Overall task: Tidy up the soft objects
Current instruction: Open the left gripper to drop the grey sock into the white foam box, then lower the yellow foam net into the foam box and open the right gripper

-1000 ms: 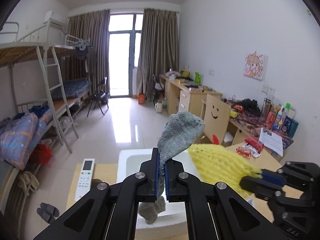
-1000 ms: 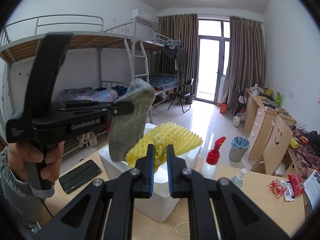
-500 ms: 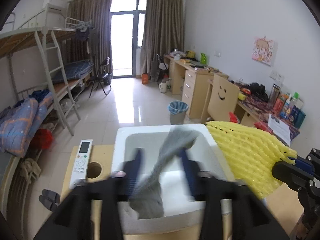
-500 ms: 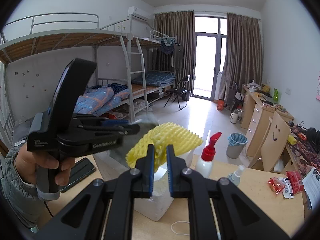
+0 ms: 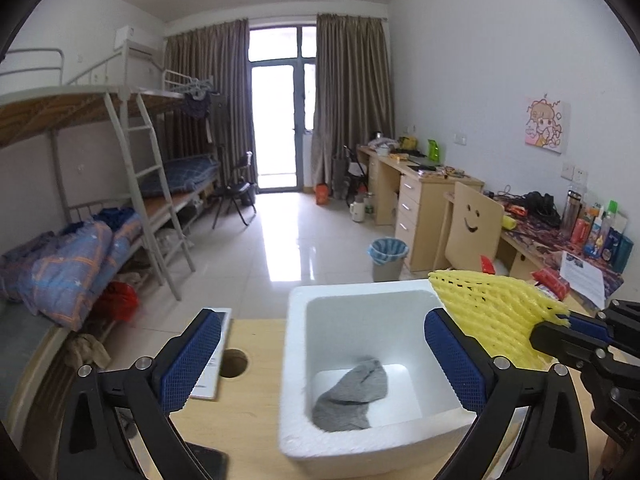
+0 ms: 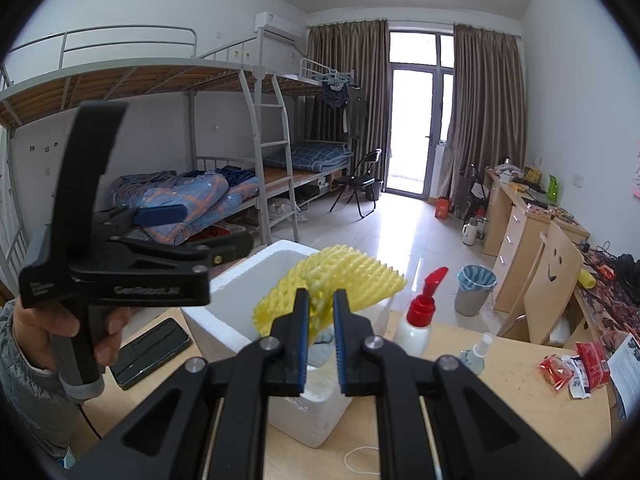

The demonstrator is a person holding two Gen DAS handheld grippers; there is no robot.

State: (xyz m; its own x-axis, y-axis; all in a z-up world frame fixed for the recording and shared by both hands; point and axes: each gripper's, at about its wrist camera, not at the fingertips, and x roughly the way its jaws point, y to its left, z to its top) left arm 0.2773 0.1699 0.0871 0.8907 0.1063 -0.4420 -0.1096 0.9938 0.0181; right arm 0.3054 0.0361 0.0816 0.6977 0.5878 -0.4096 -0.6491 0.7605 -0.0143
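Since the left claw (image 5: 322,360) is opening empty, the released sock (image 5: 352,400) apparently lies in the box (image 5: 292,360).

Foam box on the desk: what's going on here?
A person holds a gripper in each hand over a white foam box on a wooden desk. The left gripper is opening with nothing between its fingers; a grey sock lies on the box floor below it. The right gripper is shut on a yellow foam fruit net, held above the box and not yet dropped in.
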